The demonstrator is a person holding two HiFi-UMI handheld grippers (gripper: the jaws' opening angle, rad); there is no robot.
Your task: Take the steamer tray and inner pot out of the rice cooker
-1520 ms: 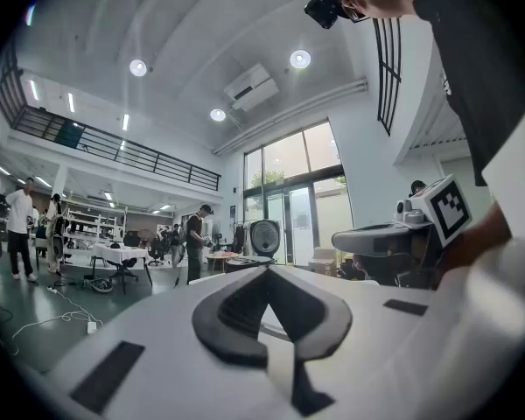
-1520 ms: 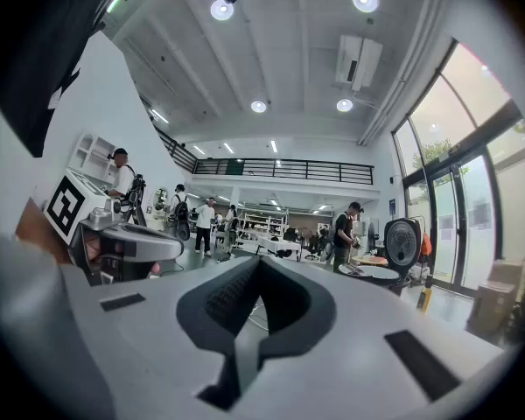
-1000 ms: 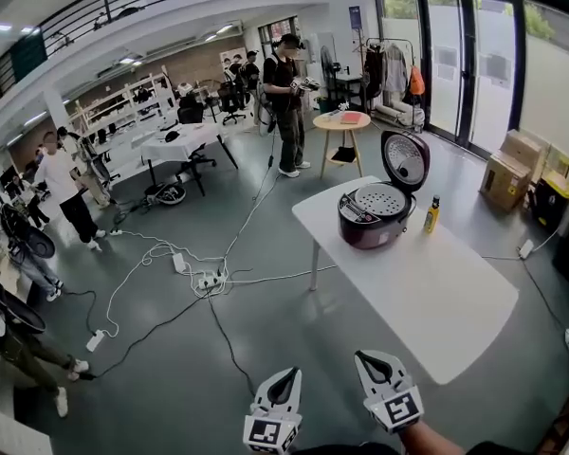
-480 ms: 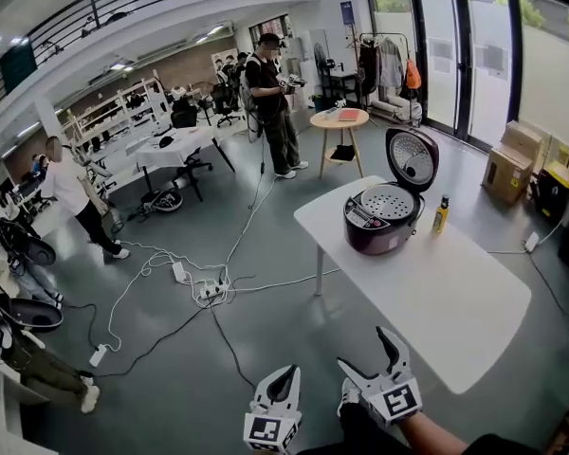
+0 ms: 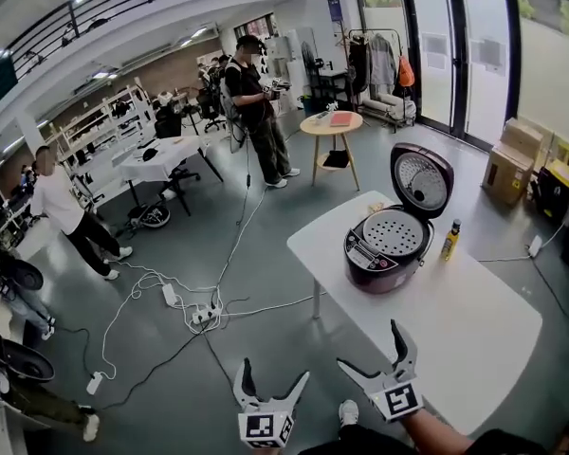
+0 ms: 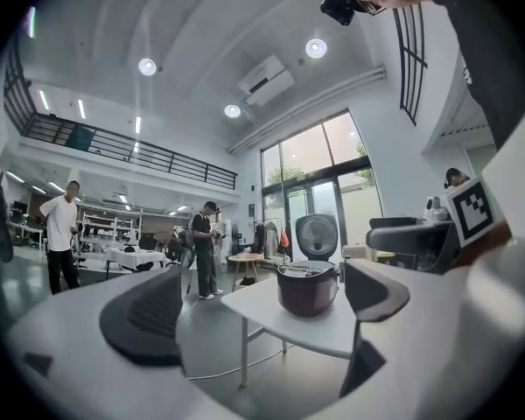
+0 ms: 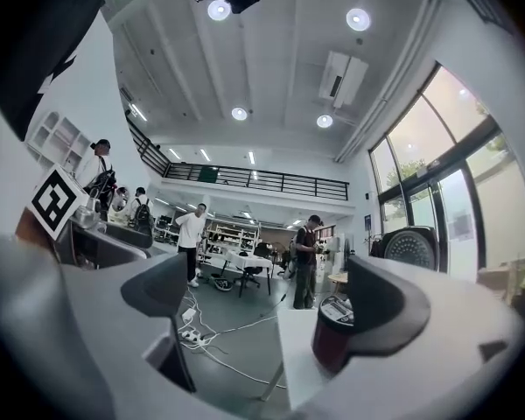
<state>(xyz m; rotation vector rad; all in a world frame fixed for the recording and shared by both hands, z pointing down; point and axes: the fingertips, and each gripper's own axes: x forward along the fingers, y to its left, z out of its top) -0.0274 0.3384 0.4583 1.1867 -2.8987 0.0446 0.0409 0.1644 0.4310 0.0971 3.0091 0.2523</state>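
A dark maroon rice cooker (image 5: 387, 249) stands on the white table (image 5: 474, 320), its lid (image 5: 422, 180) raised. The perforated steamer tray (image 5: 394, 232) sits in its top; the inner pot beneath is hidden. My left gripper (image 5: 274, 373) and right gripper (image 5: 370, 346) hang low in the head view, well short of the cooker. Both have just been opening and now stand open with nothing between their fingers. The cooker (image 6: 307, 289) shows far off between the jaws in the left gripper view. In the right gripper view the cooker (image 7: 332, 339) is partly behind the right finger.
A yellow bottle (image 5: 449, 240) stands right of the cooker. Cables and power strips (image 5: 204, 316) trail over the floor left of the table. A person (image 5: 256, 112) stands beyond, near a round wooden table (image 5: 333, 124). Cardboard boxes (image 5: 512, 154) sit by the glass doors.
Both grippers have gone from shut to wide open, the right one first. The view has advanced toward the table, so the cooker looks nearer.
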